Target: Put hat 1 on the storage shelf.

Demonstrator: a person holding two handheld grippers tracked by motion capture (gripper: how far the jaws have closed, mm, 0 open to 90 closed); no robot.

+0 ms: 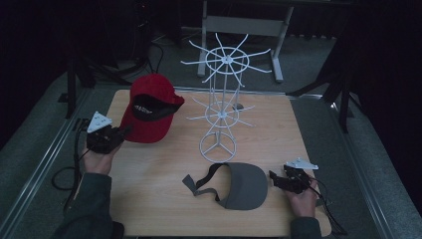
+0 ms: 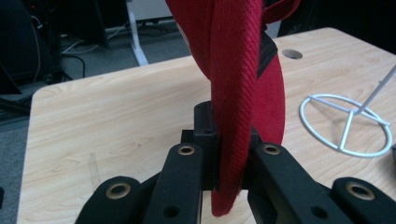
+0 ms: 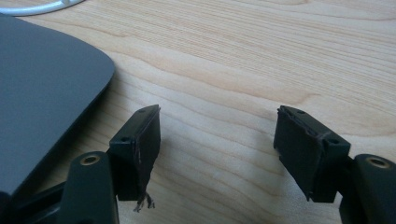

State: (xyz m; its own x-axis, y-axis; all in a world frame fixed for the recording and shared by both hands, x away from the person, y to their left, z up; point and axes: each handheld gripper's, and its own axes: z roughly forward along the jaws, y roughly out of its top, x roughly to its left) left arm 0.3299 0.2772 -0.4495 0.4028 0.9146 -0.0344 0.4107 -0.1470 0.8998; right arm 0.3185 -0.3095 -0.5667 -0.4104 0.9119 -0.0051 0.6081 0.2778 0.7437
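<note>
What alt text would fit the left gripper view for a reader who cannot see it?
The left gripper is shut on the brim edge of a red cap, held above a light wooden table. The ring base of a white wire rack rests to the right.

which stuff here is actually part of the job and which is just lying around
In the job, as far as the pictures suggest:
- red cap, clamped by the left gripper
- grey visor, beside the open right gripper
- white wire rack, bare

Just there:
- table
- white frame legs on the floor behind
</note>
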